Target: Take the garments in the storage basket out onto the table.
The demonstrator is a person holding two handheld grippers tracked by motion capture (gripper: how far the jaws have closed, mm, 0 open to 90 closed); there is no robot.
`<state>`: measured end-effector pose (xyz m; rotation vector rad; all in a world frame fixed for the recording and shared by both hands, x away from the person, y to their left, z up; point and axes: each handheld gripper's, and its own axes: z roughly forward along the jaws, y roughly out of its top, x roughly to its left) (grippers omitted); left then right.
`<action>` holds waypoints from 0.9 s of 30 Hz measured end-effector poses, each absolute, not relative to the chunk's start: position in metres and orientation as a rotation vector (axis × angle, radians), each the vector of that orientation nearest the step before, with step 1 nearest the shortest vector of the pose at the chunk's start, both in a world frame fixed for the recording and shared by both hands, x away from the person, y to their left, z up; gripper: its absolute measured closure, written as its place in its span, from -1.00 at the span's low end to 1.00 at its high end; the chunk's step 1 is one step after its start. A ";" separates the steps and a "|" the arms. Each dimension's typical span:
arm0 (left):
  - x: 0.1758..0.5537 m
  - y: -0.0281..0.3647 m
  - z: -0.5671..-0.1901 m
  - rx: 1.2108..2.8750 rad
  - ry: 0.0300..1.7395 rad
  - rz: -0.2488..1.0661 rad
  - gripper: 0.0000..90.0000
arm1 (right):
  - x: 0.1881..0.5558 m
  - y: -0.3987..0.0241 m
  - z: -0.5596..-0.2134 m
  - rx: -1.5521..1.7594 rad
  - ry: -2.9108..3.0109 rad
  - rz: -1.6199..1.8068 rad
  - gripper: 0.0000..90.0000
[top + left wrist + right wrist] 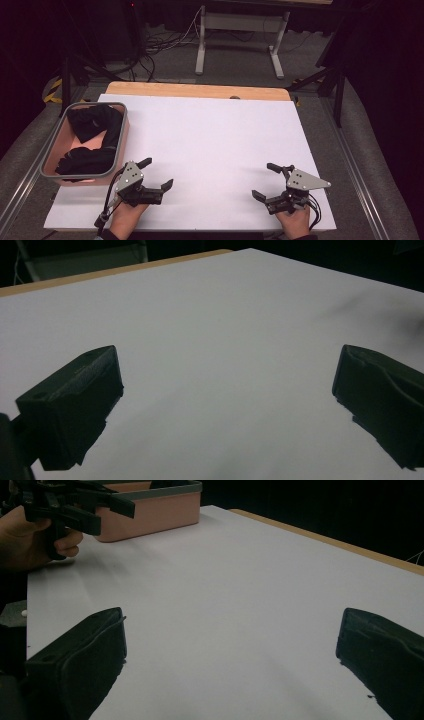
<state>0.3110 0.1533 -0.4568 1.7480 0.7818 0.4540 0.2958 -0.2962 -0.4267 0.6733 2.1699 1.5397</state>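
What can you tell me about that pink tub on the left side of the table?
The pink tub is a rectangular bin, plastic by its look, with a grey rim and rounded corners. It stands upright on the left edge of the white tabletop, partly overhanging it. Inside lies crumpled black cloth, with some pink floor showing between the folds. The left gripper hovers just beside its near corner, not touching it.

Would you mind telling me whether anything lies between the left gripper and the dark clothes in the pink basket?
Nothing loose lies between them. The left gripper, jaws open and empty, sits beside the pink basket on the white tabletop. Only the basket's grey rim and near wall separate it from the dark clothes.
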 end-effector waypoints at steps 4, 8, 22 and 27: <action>0.312 0.153 -0.453 1.776 0.769 0.460 -0.97 | 0.295 -0.297 -0.427 0.677 2.173 1.538 -0.99; 0.312 0.151 -0.452 1.791 0.755 0.464 -0.97 | 0.295 -0.297 -0.427 0.677 2.174 1.534 -0.99; 0.315 0.153 -0.432 1.853 0.717 0.428 -0.91 | 0.294 -0.297 -0.426 0.664 2.175 1.532 -0.99; 0.318 0.155 -0.424 1.886 0.705 0.423 -0.88 | 0.294 -0.296 -0.426 0.662 2.179 1.531 -0.98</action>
